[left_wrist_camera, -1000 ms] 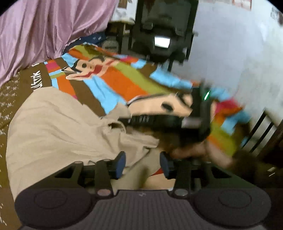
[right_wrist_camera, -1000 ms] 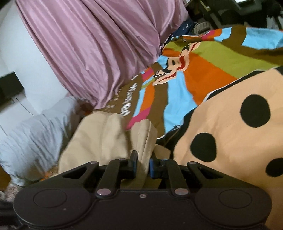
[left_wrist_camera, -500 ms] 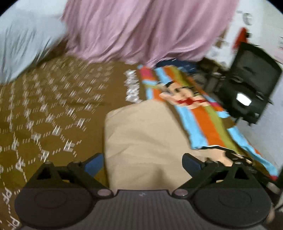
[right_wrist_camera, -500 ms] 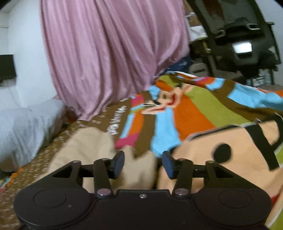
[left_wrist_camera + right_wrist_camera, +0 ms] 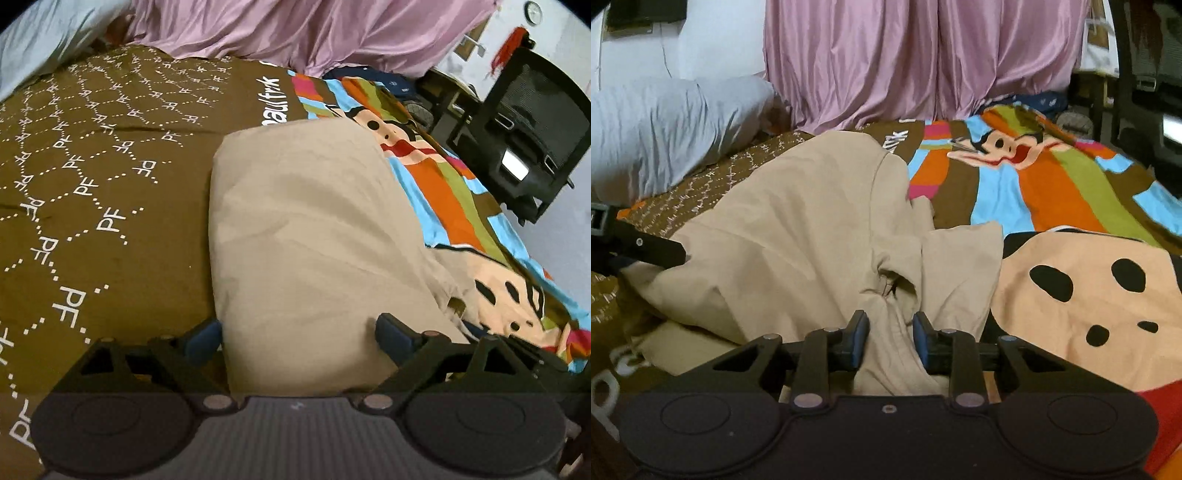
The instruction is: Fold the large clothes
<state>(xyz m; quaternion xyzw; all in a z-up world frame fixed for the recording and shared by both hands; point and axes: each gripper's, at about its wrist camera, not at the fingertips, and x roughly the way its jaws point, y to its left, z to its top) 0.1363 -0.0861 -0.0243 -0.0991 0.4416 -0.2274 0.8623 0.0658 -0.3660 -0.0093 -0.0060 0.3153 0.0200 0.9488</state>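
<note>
A beige garment (image 5: pixel 310 229) lies folded over on the bed, smooth on top in the left wrist view. My left gripper (image 5: pixel 298 334) is wide open at its near edge, one finger on each side, holding nothing. In the right wrist view the same garment (image 5: pixel 812 229) is bunched, with a crumpled fold near me. My right gripper (image 5: pixel 891 334) is open, its fingers a little apart on either side of that fold, not pinching it. The left gripper's finger (image 5: pixel 646 251) shows at the garment's left edge.
The bed has a brown patterned cover (image 5: pixel 92 166) on the left and a colourful cartoon blanket (image 5: pixel 1052 206) on the right. A pink curtain (image 5: pixel 905 55) hangs behind. A grey pillow (image 5: pixel 665 125) lies far left. A black office chair (image 5: pixel 524 140) stands beyond the bed.
My right gripper was shut on the garment a second ago and has opened. My left gripper opened wide and swung left, facing along the garment. The garment now lies folded over.
</note>
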